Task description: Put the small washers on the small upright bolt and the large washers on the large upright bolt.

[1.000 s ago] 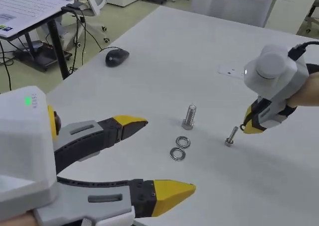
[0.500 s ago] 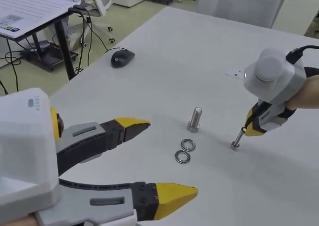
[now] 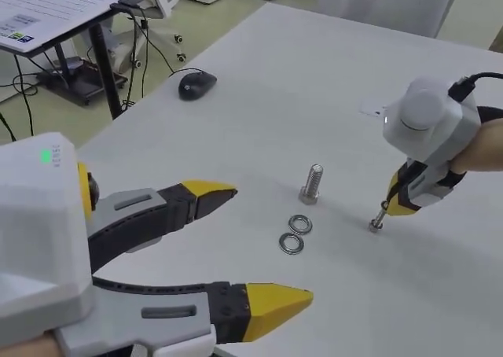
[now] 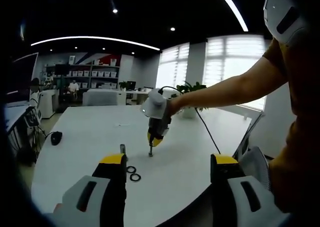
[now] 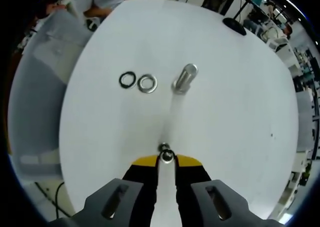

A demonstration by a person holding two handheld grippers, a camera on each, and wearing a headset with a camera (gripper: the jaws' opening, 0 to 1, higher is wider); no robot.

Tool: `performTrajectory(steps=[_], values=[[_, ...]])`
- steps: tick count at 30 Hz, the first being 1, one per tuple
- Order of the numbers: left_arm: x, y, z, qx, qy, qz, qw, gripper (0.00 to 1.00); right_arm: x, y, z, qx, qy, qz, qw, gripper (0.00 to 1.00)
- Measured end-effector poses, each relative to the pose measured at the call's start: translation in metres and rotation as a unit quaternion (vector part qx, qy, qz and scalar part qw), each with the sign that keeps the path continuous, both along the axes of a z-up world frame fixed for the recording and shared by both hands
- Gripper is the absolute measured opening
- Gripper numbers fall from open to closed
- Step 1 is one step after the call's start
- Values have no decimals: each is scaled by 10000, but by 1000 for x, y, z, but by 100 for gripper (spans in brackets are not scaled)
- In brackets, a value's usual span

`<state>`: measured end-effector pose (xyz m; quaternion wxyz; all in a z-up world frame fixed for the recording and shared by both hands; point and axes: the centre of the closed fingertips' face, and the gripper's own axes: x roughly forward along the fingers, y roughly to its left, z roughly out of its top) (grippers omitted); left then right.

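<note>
Found the right tool (image 3: pixel 395 205) closed on the upper end of the small bolt (image 3: pixel 378 220), foot of the bolt down on the white surface (image 3: pixel 259 97), shank close to upright. Found the left tool (image 3: pixel 265 244) gaping wide and gripping nothing, hovering low at the near side. Saw the large bolt (image 3: pixel 312 184) standing upright and free, apart from the small one. Saw two washers (image 3: pixel 295 233) lying flat, touching or nearly so, just in front of the large bolt; could not tell large from small. Judged the washers light, stiff, thin and slick, awkward to lift off so smooth a top: best nipped across the rim with one tip through the hole, or tipped up on edge first. Judged the small bolt narrow-footed and liable to topple once released.
</note>
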<state>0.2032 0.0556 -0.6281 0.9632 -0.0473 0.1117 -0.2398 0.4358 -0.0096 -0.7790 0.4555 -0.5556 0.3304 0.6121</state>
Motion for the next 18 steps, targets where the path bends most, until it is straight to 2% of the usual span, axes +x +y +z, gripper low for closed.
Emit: performTrajectory(steps=[18], values=[[1,4,-6,-18,90,87,9999,68,-2,-2,-25,-52,124,-29,9999,13]])
